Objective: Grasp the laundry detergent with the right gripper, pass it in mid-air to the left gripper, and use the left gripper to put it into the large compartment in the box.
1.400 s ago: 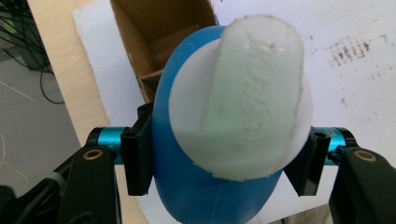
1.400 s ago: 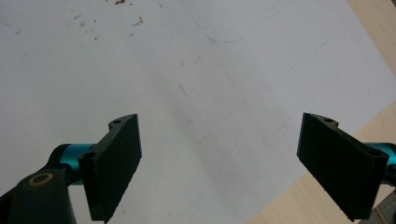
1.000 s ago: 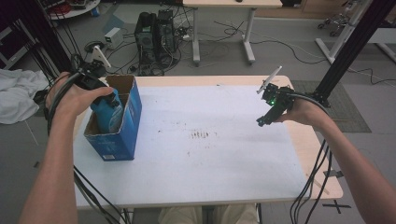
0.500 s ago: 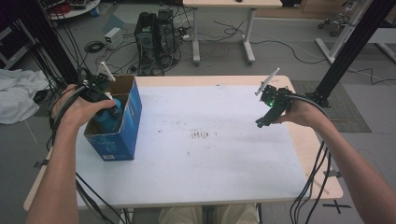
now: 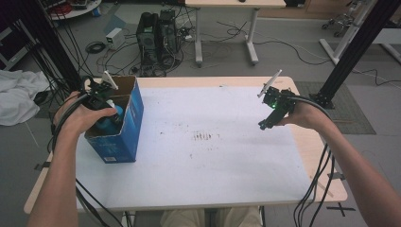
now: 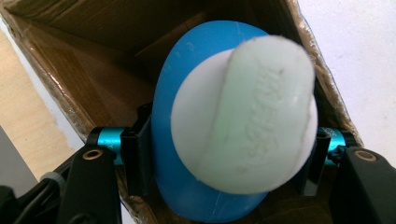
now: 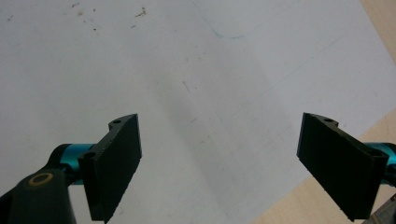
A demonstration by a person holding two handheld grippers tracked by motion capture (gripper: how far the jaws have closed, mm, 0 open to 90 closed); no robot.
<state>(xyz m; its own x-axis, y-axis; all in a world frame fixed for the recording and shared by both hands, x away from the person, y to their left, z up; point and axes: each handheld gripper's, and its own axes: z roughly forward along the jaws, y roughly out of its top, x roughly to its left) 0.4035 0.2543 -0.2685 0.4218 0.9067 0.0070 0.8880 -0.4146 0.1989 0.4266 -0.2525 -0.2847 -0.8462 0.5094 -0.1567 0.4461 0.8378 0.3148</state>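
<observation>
A blue bottle (image 6: 205, 191) with a pale white cap (image 6: 247, 121) stands inside an open cardboard box (image 6: 93, 70). My left gripper (image 6: 226, 170) is shut on the bottle, one black pad on each side of its body. In the high view the box (image 5: 120, 137), blue on the outside, sits at the table's left edge. There my hand holds the left gripper (image 5: 106, 118) in its opening over the bottle (image 5: 114, 113). My right gripper (image 5: 265, 125) hovers over the right part of the table, open. Nothing lies between its jaws (image 7: 219, 163).
The white table top (image 5: 213, 165) carries small dark specks near its middle and has a wooden border (image 7: 373, 135). Cables trail from both grippers off the near edge. Behind the table are computer towers (image 5: 158, 33), another desk and black frame posts.
My left hand with the bottle has shifted slightly nearer and lower into the box. The right hand has kept still.
</observation>
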